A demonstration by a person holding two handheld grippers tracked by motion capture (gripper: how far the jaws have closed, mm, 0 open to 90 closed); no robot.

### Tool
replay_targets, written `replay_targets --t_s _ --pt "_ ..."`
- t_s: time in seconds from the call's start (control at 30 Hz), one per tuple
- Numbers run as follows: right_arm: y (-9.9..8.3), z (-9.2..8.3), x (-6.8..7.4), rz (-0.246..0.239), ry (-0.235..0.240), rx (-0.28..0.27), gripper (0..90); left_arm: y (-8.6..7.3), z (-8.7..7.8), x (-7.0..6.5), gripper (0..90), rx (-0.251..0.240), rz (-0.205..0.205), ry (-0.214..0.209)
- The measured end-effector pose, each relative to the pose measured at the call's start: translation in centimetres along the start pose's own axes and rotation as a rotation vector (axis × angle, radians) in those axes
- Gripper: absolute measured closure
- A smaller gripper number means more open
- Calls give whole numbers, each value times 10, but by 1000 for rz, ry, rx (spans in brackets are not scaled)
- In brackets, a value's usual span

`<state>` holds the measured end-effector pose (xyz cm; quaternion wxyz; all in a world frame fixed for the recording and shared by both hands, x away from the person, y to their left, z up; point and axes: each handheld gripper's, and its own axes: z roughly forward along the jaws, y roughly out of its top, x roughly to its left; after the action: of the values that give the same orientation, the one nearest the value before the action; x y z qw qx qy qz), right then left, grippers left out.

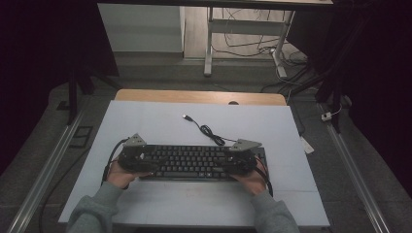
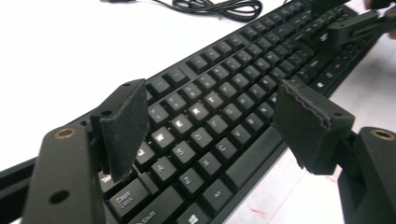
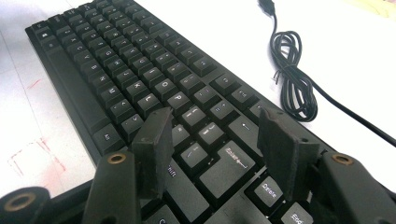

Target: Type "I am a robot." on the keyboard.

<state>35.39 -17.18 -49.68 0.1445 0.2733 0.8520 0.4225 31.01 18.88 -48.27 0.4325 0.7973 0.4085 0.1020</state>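
Observation:
A black keyboard [image 1: 192, 162] lies flat on the white board [image 1: 160, 124], near its front edge. Its black cable [image 1: 210, 132] runs back in a loose coil to a USB plug [image 1: 186, 117]. My left gripper [image 1: 151, 165] hangs over the keyboard's left end, open, its pads spread wide above the letter keys [image 2: 212, 100] without touching them. My right gripper [image 1: 229, 166] is over the right end, also open, its pads standing above the Enter and Shift keys [image 3: 215, 119]. Nothing is gripped by either one. The cable's coil [image 3: 293, 81] lies just beyond the keyboard [image 3: 116, 60].
The white board covers a wooden table [image 1: 199, 96]. Bare board lies behind and beside the keyboard. Beyond the table stand a desk's white legs [image 1: 209, 48] with loose floor cables [image 1: 252, 46]. Metal rails [image 1: 48, 170] run along both sides.

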Motion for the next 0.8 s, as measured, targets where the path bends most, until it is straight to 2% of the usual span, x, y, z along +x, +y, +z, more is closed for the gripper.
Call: replay_targets --t_s 0.17,0.37,0.6,0.8 --pt "0 0 0 0 -2 4 454 1 2 -5 277 7 14 -26" --pt "0 -1 0 1 -2 3 454 2 6 -13 337 18 41 -57" --pt "0 0 -1 0 0 1 453 1 10 -19 481 33 85 -88" --pt "0 0 0 2 2 3 453 1 14 -24 672 49 117 -110"
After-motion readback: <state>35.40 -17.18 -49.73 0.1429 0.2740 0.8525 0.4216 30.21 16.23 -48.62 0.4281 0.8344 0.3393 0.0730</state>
